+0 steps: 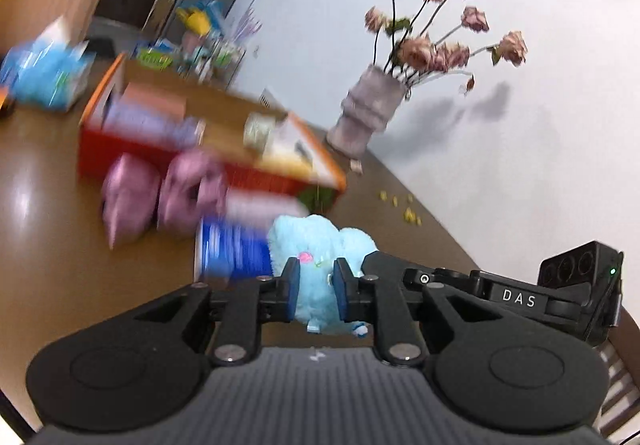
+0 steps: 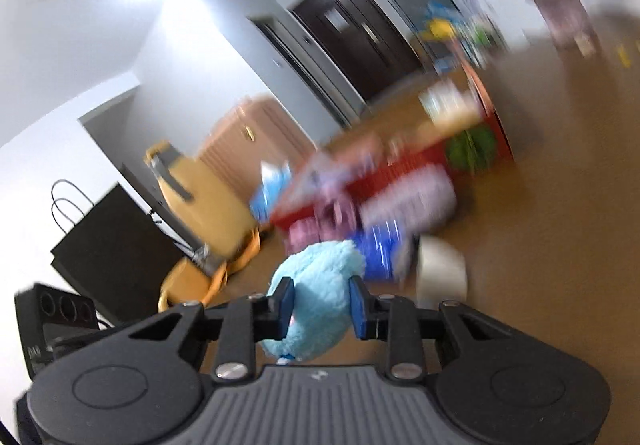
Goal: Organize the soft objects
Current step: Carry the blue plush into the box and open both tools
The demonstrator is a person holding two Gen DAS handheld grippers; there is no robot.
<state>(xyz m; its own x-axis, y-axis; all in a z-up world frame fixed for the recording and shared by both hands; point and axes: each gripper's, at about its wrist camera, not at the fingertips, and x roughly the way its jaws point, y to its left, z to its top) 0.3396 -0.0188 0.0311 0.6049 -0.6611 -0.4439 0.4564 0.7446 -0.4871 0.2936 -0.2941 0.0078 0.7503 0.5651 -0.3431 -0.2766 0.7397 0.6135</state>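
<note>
Both grippers clamp the fluffy light-blue plush toy: left gripper pinching one end, right gripper squeezing the other. An orange cardboard box sits behind on the brown table.

Both views are bright but heavily motion-smeared: everything beyond the jaws streaks, while the gripper bodies below stay sharp. In the left view, glare shines on the brown table far left of the jaws, and the flowers cast soft shadows on the wall. In the right view, ceiling light blooms white at upper left; fisheye bending darkens the corners.
</note>
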